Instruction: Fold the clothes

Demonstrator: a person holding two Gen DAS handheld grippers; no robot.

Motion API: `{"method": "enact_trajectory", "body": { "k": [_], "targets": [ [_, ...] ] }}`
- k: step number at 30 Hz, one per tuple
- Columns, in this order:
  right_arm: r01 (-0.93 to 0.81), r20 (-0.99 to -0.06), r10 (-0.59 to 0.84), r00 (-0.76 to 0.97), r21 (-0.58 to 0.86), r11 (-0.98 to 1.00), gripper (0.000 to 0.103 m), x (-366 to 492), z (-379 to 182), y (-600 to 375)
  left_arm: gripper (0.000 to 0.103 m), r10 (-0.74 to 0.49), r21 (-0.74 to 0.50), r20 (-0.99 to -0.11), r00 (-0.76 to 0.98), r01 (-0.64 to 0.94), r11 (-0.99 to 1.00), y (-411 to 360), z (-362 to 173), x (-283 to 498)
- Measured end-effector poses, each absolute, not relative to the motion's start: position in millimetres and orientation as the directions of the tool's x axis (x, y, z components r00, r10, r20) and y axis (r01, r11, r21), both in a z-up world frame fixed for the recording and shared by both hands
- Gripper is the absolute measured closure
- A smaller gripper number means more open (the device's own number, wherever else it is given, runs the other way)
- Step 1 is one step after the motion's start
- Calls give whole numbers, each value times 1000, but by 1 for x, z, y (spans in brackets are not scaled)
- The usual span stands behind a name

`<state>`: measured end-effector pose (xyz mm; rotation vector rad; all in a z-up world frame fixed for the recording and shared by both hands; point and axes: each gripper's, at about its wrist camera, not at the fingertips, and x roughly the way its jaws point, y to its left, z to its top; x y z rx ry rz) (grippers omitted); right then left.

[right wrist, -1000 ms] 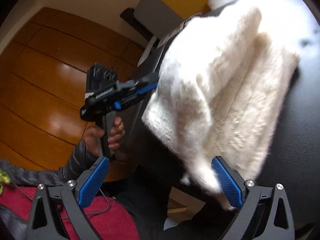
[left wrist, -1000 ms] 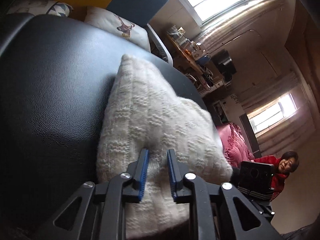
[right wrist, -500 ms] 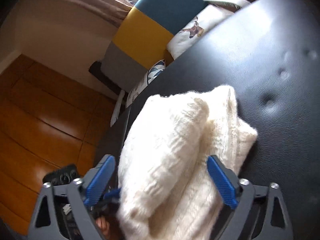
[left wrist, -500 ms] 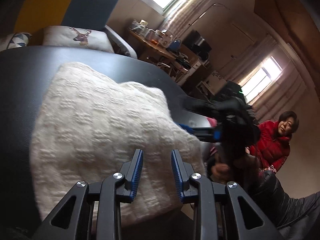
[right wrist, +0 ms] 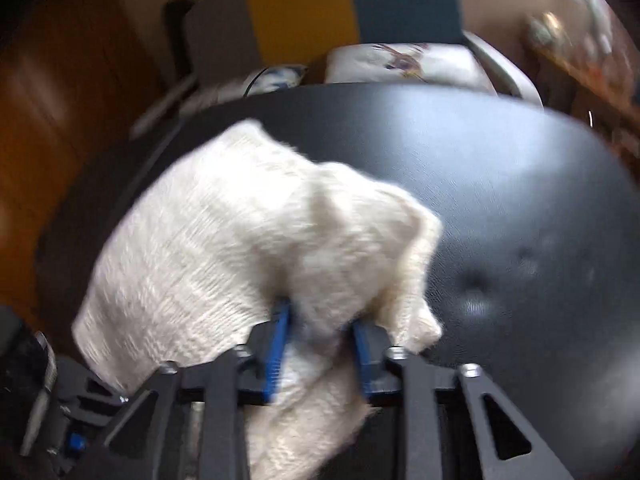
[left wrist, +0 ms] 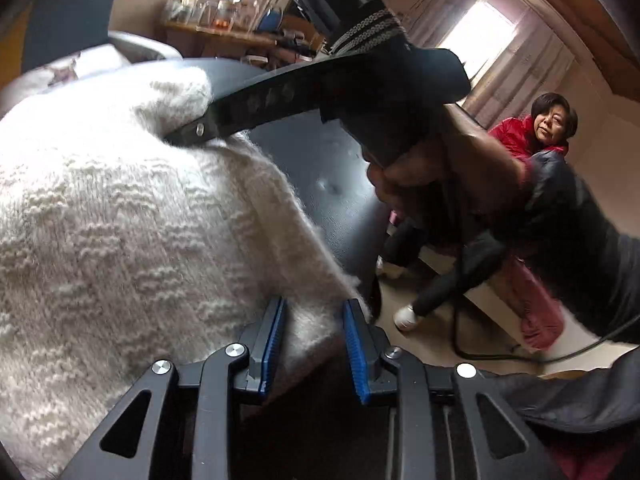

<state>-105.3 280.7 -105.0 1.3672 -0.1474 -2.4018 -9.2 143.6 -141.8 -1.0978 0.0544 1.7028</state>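
Judging by its fuzzy, slumping bulk, the one cream knit sweater (right wrist: 248,248) is soft, light and clingy, best taken at a doubled edge; it lies bunched on the black padded table (right wrist: 520,184). Two grippers: left gripper (left wrist: 314,344) and right gripper (right wrist: 320,344) each pinch its near edge.

Ahead of the tools lies a black padded leather surface (right wrist: 500,184) with button dimples. Beyond its far edge stands a chair (right wrist: 352,4) with grey, yellow and teal back panels, and a deer-print cushion (right wrist: 404,64) rests against it; wooden flooring (right wrist: 60,120) lies to the left. Ahead and right of the left tool, a cluttered wooden shelf (left wrist: 224,32) lines the wall, a curtained window (left wrist: 492,28) admits bright daylight, and a seated person in a red jacket (left wrist: 524,136) is present.
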Motion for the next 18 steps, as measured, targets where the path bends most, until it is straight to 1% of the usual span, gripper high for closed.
{"method": "enact_trajectory", "body": {
  "k": [2,4,7,9,10,12,13,16,18],
  "targets": [
    [250,-786,-411,-461,329,-911,62,-104,-109,289,75,733,-461,-680,11,-783,-417,140,-133,-7],
    [233,-762,-452,-464,387,-892,62,-103,-113,297,75,772,-505,-636,20,-767,-396,132,-119,-10],
    [209,-723,-508,-468,468,-859,62,-104,-119,308,74,838,-526,-542,-60,-753,-394,119,-92,-21],
    [199,-712,-528,-463,497,-845,61,-108,-123,307,73,852,-532,-511,-115,-736,-419,122,-85,-32],
    [200,-706,-534,-465,503,-841,60,-109,-121,307,73,849,-532,-514,-125,-730,-429,128,-86,-35],
    [210,-696,-537,-476,503,-838,59,-109,-109,308,73,827,-519,-554,-94,-738,-432,149,-99,-34],
    [215,-691,-539,-481,503,-837,57,-108,-103,308,73,814,-513,-576,-75,-742,-431,159,-106,-31],
    [230,-675,-545,-497,503,-833,56,-107,-85,309,73,771,-502,-637,0,-759,-414,191,-135,-16],
    [279,-646,-575,-502,508,-815,56,-114,-70,300,73,776,-502,-630,6,-766,-402,199,-145,-4]
  ]
}}
